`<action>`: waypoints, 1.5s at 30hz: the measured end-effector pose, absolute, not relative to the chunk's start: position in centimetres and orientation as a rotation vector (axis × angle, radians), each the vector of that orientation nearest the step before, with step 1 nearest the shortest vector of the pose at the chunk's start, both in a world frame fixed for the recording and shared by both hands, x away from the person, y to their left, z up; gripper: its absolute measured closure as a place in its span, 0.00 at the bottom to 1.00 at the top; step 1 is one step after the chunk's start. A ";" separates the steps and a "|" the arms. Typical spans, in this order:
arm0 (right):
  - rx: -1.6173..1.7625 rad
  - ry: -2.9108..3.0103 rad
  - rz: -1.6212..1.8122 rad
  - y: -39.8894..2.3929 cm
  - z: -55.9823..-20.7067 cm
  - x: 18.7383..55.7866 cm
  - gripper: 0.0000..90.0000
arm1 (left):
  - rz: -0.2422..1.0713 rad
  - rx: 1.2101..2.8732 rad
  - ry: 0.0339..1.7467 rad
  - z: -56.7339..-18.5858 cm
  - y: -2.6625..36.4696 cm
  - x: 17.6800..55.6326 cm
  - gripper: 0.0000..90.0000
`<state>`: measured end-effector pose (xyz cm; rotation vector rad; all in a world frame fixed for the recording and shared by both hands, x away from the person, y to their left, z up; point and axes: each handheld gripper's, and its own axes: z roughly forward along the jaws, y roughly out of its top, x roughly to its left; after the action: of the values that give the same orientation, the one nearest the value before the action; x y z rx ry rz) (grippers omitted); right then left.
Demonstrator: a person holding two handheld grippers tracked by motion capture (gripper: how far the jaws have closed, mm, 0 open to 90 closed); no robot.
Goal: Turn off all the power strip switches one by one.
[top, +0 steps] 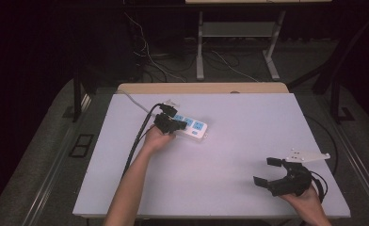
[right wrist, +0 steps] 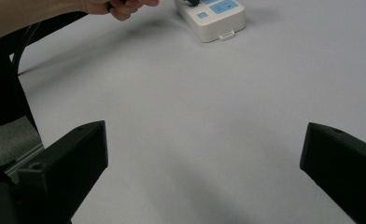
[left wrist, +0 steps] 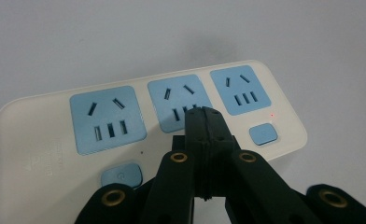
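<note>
A white power strip (top: 190, 126) with 3 blue sockets and 2 blue buttons lies on the worktop (top: 229, 155), toward its far left part. The left hand-held gripper (left wrist: 203, 112) is seen pressed together, its jaws closed with nothing between them, and its tip is set over the lower slots of the middle socket (left wrist: 181, 101); whether it touches the face cannot be told. A small red light (left wrist: 271, 114) is lit just above the right-hand button (left wrist: 263, 134), so the strip is judged to be switched on already, or the press is about to be made. The larger button (left wrist: 120, 175) at the near left is left untouched. The right hand-held gripper (top: 273, 173) is held wide open and empty near the worktop's near right corner, well apart from the strip.
</note>
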<state>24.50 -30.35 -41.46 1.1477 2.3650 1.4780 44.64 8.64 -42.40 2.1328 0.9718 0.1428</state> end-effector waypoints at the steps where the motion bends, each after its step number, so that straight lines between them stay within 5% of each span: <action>1: 1.148 2.364 1.477 -30.4 -41.5 24.5 0.01 | 0.145 2.133 0.972 -42.4 8.6 44.6 1.00; 45: 1.187 2.318 1.495 -31.2 -41.3 24.6 0.01 | 0.222 2.156 0.824 -38.2 6.8 42.9 0.99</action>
<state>24.60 -31.16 -41.33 1.1873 2.3179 1.4953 42.87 6.80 -38.21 2.1557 0.8241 0.2218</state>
